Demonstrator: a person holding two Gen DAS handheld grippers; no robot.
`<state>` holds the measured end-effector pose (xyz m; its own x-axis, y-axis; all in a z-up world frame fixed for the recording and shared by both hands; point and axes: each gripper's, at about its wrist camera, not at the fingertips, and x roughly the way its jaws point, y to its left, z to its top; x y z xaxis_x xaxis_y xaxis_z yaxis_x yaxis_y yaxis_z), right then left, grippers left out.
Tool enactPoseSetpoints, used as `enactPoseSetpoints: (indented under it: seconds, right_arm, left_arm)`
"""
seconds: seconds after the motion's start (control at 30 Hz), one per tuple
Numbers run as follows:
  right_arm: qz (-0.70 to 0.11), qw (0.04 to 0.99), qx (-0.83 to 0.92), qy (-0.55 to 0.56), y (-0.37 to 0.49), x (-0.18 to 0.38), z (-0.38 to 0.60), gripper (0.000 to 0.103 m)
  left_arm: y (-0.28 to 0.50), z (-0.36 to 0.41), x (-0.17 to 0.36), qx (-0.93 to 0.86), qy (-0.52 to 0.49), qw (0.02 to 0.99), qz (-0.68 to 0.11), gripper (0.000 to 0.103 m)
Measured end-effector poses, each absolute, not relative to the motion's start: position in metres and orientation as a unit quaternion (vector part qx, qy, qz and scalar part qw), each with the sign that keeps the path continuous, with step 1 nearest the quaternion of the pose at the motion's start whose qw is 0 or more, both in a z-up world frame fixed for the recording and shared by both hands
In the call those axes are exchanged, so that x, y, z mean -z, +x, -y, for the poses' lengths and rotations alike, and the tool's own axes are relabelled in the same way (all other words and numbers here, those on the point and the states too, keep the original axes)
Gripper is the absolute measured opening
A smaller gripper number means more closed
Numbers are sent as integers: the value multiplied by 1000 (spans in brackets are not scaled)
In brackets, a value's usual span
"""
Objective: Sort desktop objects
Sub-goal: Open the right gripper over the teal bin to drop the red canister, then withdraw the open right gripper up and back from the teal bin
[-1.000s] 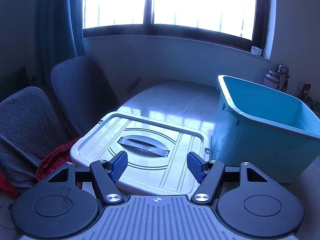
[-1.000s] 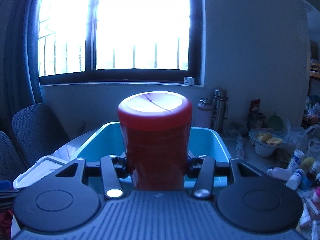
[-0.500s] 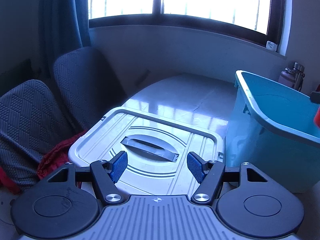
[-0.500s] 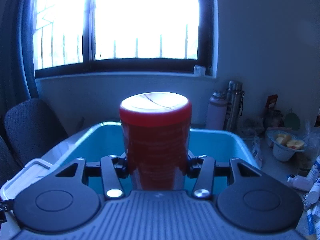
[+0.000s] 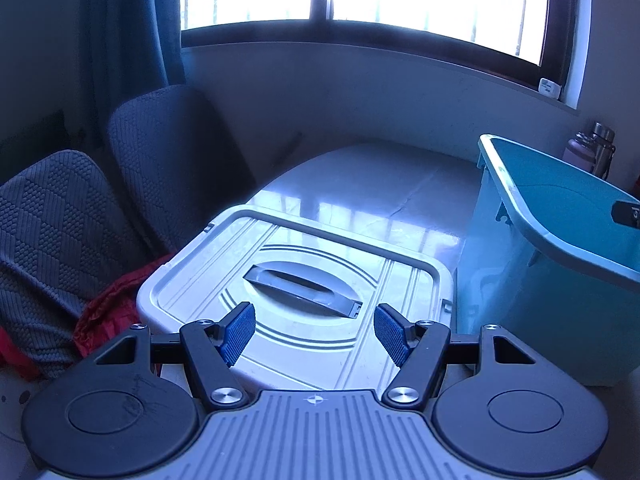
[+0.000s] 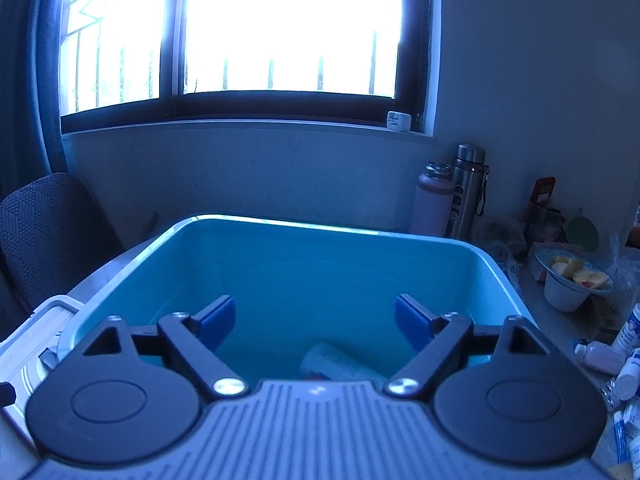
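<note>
A blue plastic bin (image 6: 320,280) stands on the table; it also shows at the right of the left wrist view (image 5: 560,248). My right gripper (image 6: 316,324) is open and empty above the bin's near side. A canister (image 6: 340,364) lies on its side at the bottom of the bin, just below the gripper, partly hidden by the gripper body. My left gripper (image 5: 314,332) is open and empty, held over a grey bin lid (image 5: 296,292) with a handle, left of the bin.
Two flasks (image 6: 452,196) stand at the wall behind the bin. A bowl of fruit (image 6: 572,284) and several small bottles (image 6: 604,356) clutter the table at right. Two dark chairs (image 5: 100,200) and a red cloth (image 5: 108,312) are left of the lid.
My right gripper has opened and let go of the red canister, which now lies in the bin. The left gripper has shifted slightly to the left, still open.
</note>
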<state>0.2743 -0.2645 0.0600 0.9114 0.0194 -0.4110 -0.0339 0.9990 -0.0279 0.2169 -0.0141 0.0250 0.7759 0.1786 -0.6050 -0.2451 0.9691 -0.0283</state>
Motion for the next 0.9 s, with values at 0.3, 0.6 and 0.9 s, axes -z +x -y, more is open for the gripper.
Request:
enactPoseSetpoints:
  seconds: [0.3, 0.6, 0.9]
  right_arm:
    - [-221, 975, 7, -19, 242, -62, 271, 88]
    - [-210, 977, 16, -20, 191, -70, 269, 94]
    - [-220, 975, 29, -10, 145, -63, 272, 94]
  left_arm:
    - [198, 15, -27, -99, -60, 942, -314, 68]
    - [164, 16, -34, -88, -69, 947, -301, 68]
    - [131, 13, -33, -76, -68, 948, -303, 68]
